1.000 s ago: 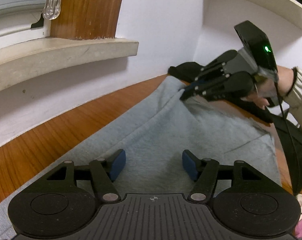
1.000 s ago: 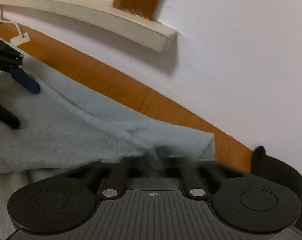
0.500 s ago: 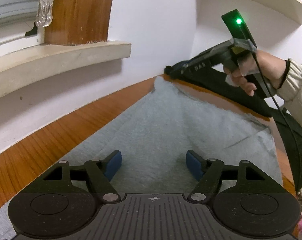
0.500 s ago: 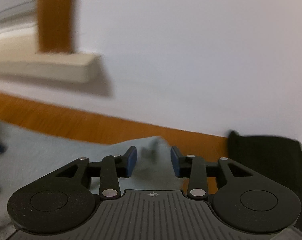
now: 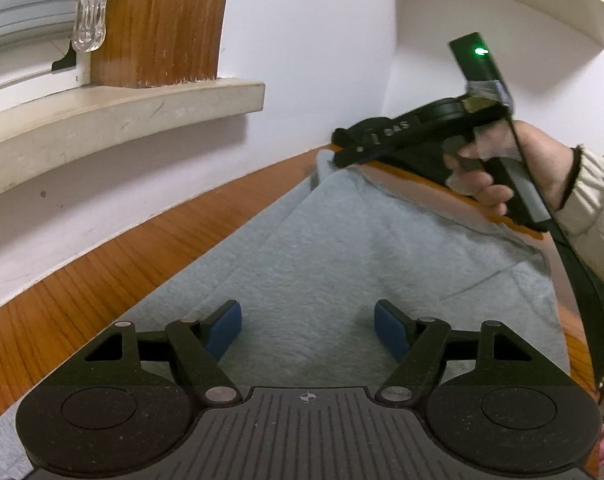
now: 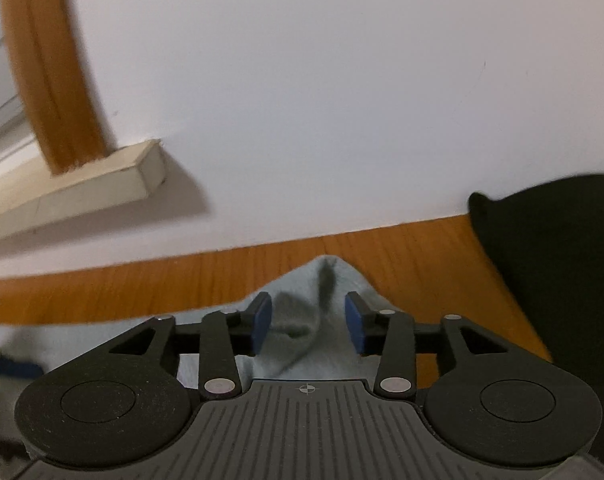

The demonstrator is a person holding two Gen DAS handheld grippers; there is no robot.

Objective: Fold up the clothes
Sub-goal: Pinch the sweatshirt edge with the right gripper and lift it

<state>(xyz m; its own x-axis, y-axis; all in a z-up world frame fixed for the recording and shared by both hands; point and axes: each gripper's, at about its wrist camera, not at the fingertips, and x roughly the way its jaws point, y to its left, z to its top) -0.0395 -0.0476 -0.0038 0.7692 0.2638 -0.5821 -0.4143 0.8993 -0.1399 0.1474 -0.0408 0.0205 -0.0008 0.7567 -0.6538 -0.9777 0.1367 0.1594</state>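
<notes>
Both grippers spread: right gripper (image 6: 308,320) just opening w/ grey garment (image 5: 342,260) corner between, left gripper (image 5: 308,330) over it.

Two grippers (image 5: 308,330) (image 6: 308,324), one grey garment (image 5: 342,264), one black cloth (image 6: 554,264), one clear clip (image 5: 89,24).

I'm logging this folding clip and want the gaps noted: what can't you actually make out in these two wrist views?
- Grey garment: its type and near edge, hidden under the left gripper body, left wrist view.
- Black item: cut off by the frame edge, right wrist view; unidentifiable.
- Right gripper: jaws have just been opening, a cloth corner between them; the table beneath is hidden.
- Shelf contents, top right, left wrist view: cropped, too small.
</notes>
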